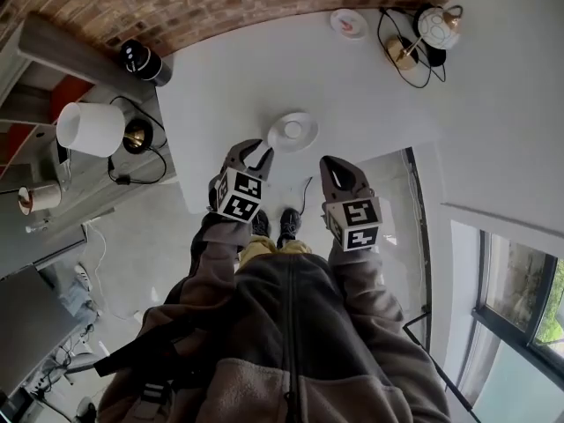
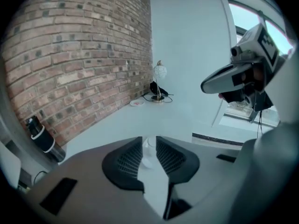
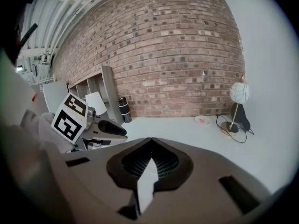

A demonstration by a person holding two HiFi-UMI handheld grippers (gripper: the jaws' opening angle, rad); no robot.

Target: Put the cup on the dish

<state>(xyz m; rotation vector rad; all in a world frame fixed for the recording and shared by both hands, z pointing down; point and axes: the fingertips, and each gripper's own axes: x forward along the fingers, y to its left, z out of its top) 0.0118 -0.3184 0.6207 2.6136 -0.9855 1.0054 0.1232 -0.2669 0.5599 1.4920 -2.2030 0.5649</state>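
Observation:
A white cup (image 1: 291, 130) stands on a white dish (image 1: 307, 122) near the front edge of the white table (image 1: 229, 77). My left gripper (image 1: 260, 151) hovers just short of the dish, on its left and nearer to me. Its jaws stand a little apart with nothing pressed between them. In the left gripper view the cup (image 2: 148, 148) shows through the gap of the left gripper (image 2: 149, 141), farther off on the table. My right gripper (image 1: 331, 162) is below and right of the dish. In the right gripper view the right gripper (image 3: 150, 143) has its tips together, empty.
A globe lamp (image 1: 436, 26) with black cables and a small plate (image 1: 349, 23) sit at the table's far right. A black bottle (image 1: 141, 60) stands at the far left by the brick wall. A white lampshade (image 1: 90, 129) is on shelving to the left.

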